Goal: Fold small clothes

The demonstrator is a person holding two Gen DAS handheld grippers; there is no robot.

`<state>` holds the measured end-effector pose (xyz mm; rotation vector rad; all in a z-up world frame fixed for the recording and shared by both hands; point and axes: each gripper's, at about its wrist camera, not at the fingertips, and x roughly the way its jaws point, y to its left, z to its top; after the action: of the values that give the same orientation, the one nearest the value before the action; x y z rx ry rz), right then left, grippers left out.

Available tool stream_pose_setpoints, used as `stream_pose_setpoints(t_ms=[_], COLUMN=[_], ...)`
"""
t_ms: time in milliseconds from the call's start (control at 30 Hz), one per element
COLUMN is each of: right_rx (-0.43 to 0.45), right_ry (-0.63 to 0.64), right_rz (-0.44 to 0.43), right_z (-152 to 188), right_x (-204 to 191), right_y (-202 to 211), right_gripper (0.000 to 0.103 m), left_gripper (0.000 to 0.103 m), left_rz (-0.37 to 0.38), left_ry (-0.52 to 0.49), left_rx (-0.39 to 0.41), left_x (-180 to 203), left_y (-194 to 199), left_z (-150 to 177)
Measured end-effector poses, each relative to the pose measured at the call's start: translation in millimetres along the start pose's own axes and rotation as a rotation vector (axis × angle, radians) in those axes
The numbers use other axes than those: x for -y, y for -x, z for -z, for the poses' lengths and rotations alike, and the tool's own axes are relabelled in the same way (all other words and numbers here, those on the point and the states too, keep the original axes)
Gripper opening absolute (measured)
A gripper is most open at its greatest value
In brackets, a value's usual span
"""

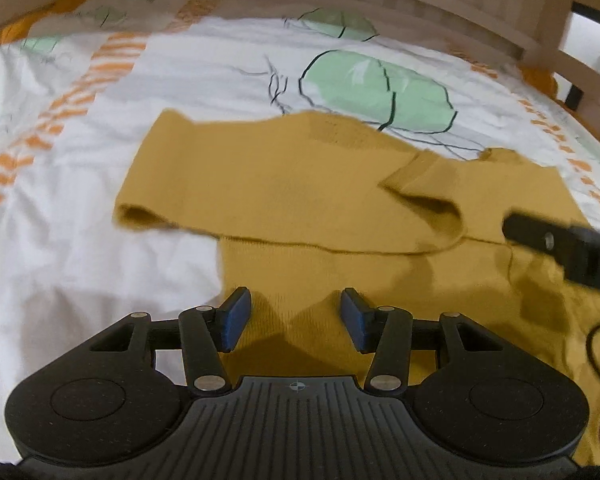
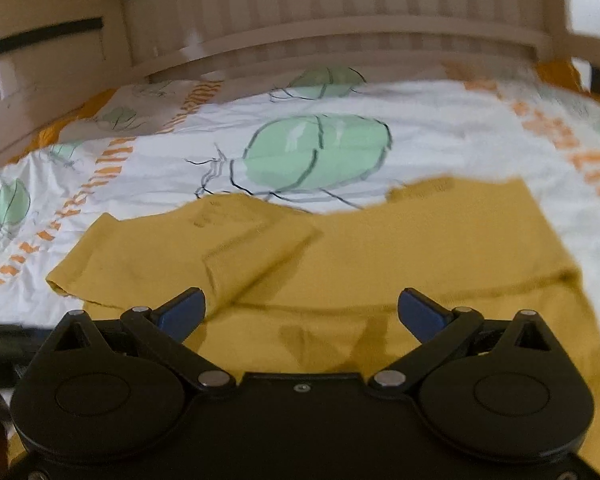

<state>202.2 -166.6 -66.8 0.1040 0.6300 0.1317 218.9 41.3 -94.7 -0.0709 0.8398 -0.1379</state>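
1. We're over the mustard-yellow knit garment (image 1: 300,184), which lies spread flat on the white printed bedcover with green leaf shapes and orange dashes (image 1: 80,128).
2. Our left gripper (image 1: 296,316) has its blue-padded jaws about half apart, nothing between them but air; the knit lies right under and ahead of the fingertips, and we can't tell if the tips touch it.
3. Our right gripper (image 2: 302,316) has its jaws spread wide and is empty too, with yellow cloth beneath and ahead of it.
4. In the left wrist view, the dark tip of the right gripper pokes in from the right edge, over the cloth.
5. The key relation: the garment's long axis runs side to side across both grippers, and a sleeve (image 1: 420,208) is already folded inward over the body.
6. The other end, an open cuff-like edge (image 1: 136,214), sits ahead and to the left of the left gripper, so we judge the left hand the nearer one for it.
7. The near hem lies just under both sets of jaws, so a forward fold looks likely next.
8. Writing or brands: none readable; a small darker mark near the far edge is too blurred to read.
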Motion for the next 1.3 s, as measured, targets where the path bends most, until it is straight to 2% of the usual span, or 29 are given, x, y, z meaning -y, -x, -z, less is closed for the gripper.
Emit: stream_pose_setpoints(t_ms=[33,67,100,167,233,300,367,433,467,567,667,867,1100,1233,1300], right_rx=[-0.002,-0.002,-0.002,-0.008,-0.033,-0.072,-0.117,-0.140,-0.136,-0.121,-0.114,-0.173,-0.203,-0.241,-0.247], right_ry=[0.022,0.044,0.069,0.132,0.193,0.231,0.262,0.300,0.308,0.228,0.145,0.027,0.002,-0.019,-0.041], right_rz=[0.000,-0.004,-0.007,-0.001,0.005,0.006,0.012,0.014,0.017,0.015,0.024,0.061,0.103,0.107,0.096], right_z=[-5,-9,-13,-18,-22,-23,-21,-18,-18,-28,-40,-48,-45,-41,-38], right_x=[-5,-11,-18,-33,-46,-54,-56,-54,-51,-27,1,57,90,106,115], right_y=[-3,-7,-11,-19,-30,-43,-54,-60,-59,-51,-37,-25,-19,-20,-19], right_gripper=[0.102,0.097,0.088,0.082,0.078,0.066,0.061,0.036,0.019,0.010,0.010,0.010,0.011,0.018,0.025], left_gripper=[0.049,0.049,0.050,0.051,0.051,0.051,0.051,0.051,0.051,0.051,0.051,0.052,0.052,0.052,0.053], left_rz=[0.002,0.002,0.002,0.001,0.004,0.006,0.003,0.001,0.003,0.018,0.030,0.038,0.043,0.036,0.030], left_ry=[0.005,0.007,0.006,0.004,0.023,0.039,0.041,0.039,0.041,0.061,0.075,0.085,0.063,0.033,0.011], left_rx=[0.002,0.000,-0.005,-0.019,-0.030,-0.040,-0.052,-0.061,-0.065,-0.075,-0.087,-0.111,-0.124,-0.105,-0.089], left_x=[-1,-1,-1,-1,-3,-4,-3,-3,-3,-7,-9,-11,-12,-9,-7], left_y=[0,-1,-2,-4,-7,-8,-9,-11,-11,-12,-13,-14,-16,-15,-14], left_z=[1,1,1,1,1,0,-1,-2,-3,-4,-7,-11,-13,-10,-7])
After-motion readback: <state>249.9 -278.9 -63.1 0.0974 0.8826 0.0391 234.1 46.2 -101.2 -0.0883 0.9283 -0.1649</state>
